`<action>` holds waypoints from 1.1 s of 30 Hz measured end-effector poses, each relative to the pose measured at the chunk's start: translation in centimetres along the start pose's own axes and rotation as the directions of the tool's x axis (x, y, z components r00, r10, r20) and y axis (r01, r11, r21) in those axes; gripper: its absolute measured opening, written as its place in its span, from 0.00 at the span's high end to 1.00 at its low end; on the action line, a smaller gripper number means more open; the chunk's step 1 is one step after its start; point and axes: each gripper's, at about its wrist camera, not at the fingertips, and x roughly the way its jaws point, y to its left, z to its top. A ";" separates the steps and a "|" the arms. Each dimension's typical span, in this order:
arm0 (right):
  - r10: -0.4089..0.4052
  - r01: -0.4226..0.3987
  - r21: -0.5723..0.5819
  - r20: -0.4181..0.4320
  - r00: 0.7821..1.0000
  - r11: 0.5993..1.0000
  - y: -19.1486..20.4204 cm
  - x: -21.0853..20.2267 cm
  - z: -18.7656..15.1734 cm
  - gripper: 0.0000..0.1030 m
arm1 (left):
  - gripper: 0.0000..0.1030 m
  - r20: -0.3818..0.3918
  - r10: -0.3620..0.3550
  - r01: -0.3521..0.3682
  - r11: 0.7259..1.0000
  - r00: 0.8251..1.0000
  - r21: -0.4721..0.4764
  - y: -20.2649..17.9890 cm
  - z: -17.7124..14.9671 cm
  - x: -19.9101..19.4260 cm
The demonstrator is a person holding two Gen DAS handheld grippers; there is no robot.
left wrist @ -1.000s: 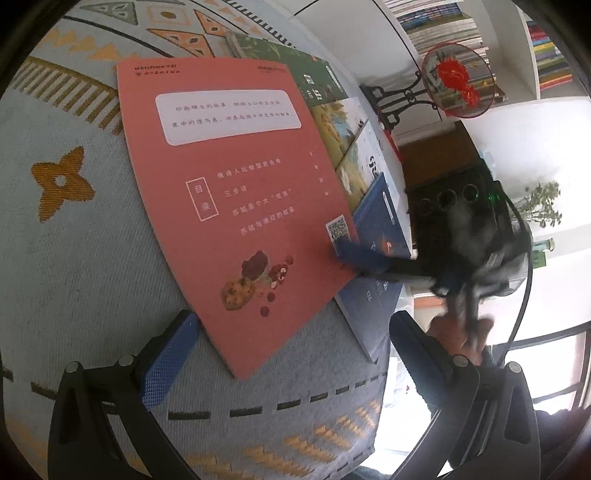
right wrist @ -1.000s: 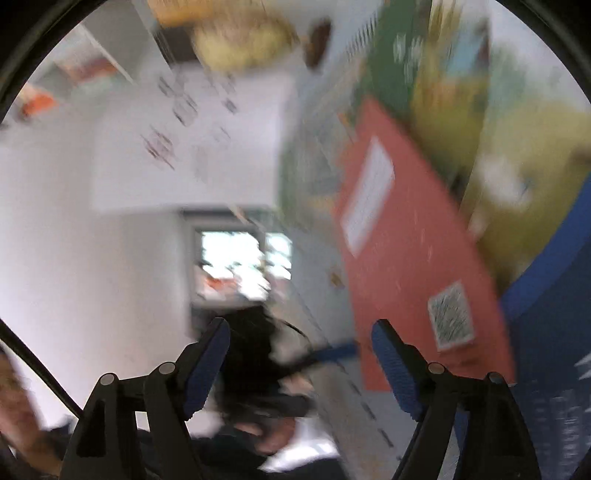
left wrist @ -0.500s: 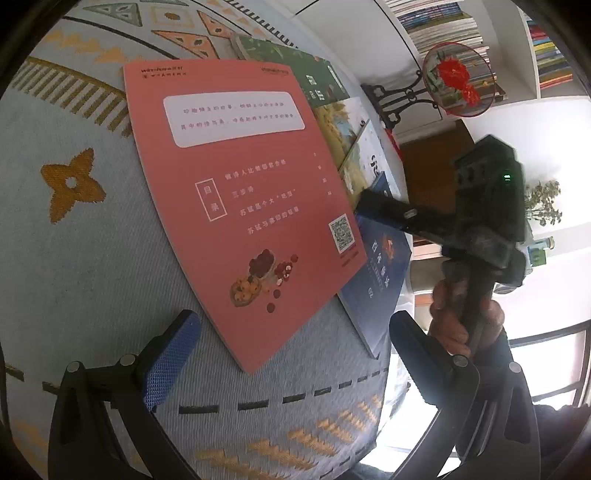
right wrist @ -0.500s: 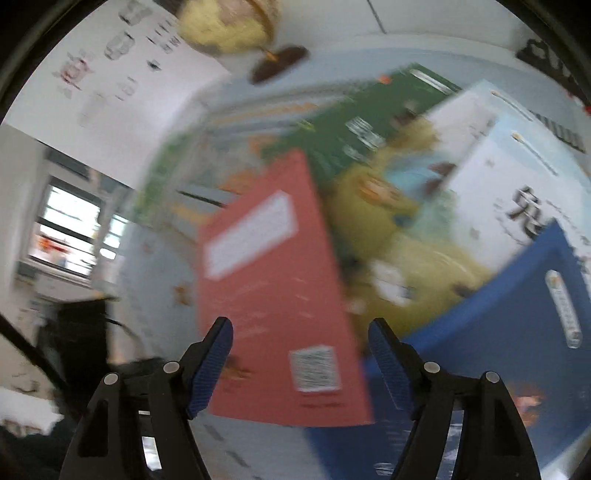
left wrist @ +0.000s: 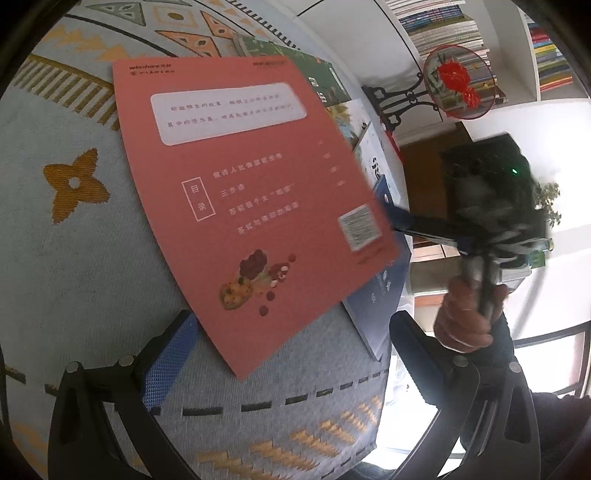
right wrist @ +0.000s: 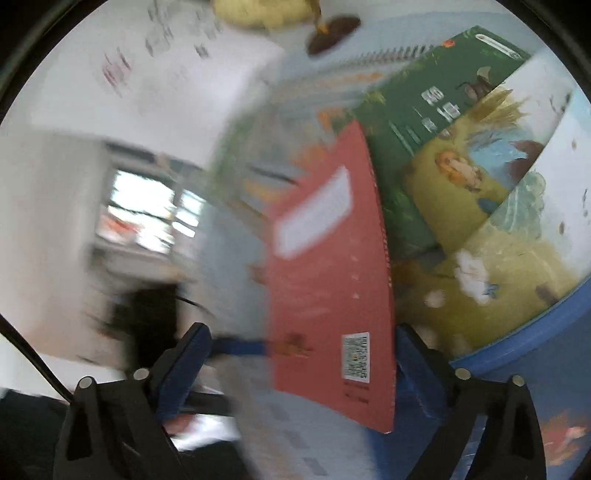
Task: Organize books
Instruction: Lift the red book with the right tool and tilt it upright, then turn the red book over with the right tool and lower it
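- In the left wrist view the left gripper sits at the bottom of the frame, its blue-padded fingers spread wide with nothing pinched; the near corner of the book lies between them, untouched.
- The surface under everything is a pale blue woven cloth with ochre star and zigzag patterns and a dashed dark line, covering the bench.
- The flat salmon-red paperback book, back cover up with a white text box and a QR code, lies at the centre of the frame on this cloth.
- Its right edge overlaps a dark blue book, and further up a green-covered book and an illustrated yellow picture book fan out.
- At the right of the frame, the right gripper reaches in at the red book's right edge, held by a hand in a dark sleeve; it is blurred.
- In the right wrist view its fingers have just been opening and stand wide apart, the red book's corner between them, not pinched.
- Far behind, at the upper right, are a white bookshelf and a round red-flower fan ornament.
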 end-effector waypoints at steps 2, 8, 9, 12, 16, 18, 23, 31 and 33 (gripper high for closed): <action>0.125 -0.125 0.000 0.037 0.992 0.992 0.5 -0.7 -0.3 0.05 | 0.01 -0.002 0.003 -0.003 1.000 1.000 -0.009 0.1 0.0 -0.1; 0.363 -0.363 -0.019 0.016 0.932 0.932 4.9 3.0 -0.9 0.05 | 0.01 0.008 -0.025 0.025 0.999 1.000 -0.032 0.7 -0.1 -1.4; 0.372 -0.371 -0.023 0.009 0.928 0.928 5.7 3.6 -1.0 0.05 | 0.01 0.009 -0.028 0.028 0.999 1.000 -0.031 0.8 -0.2 -1.8; 0.409 -0.408 -0.023 0.009 0.913 0.912 7.7 5.5 -1.0 0.05 | 0.01 0.015 -0.036 0.037 0.999 0.999 -0.035 2.1 -1.4 -4.3; 0.460 -0.460 0.000 -0.024 0.888 0.888 11.1 9.8 -1.7 0.05 | 0.01 0.038 -0.026 0.028 0.998 0.999 -0.048 4.2 -3.6 -9.1; 0.464 -0.464 0.022 -0.051 0.884 0.886 12.6 12.5 -2.2 0.05 | 0.01 0.066 -0.022 0.027 0.996 0.998 -0.080 5.9 -5.1 -12.1; 0.383 -0.376 0.097 -0.075 0.921 0.922 13.9 18.1 -3.7 0.05 | 0.01 0.141 0.039 -0.009 0.978 0.989 -0.210 12.4 -8.5 -18.5; -0.399 0.397 0.059 0.035 0.916 0.916 12.1 16.0 -6.0 0.05 | 0.01 0.076 0.058 -0.042 0.979 0.995 -0.197 14.2 -8.1 -17.3; -0.421 0.417 0.076 0.053 0.906 0.906 11.0 15.2 -6.3 0.05 | 0.01 0.062 0.086 -0.076 0.985 0.994 -0.154 13.3 -7.7 -16.2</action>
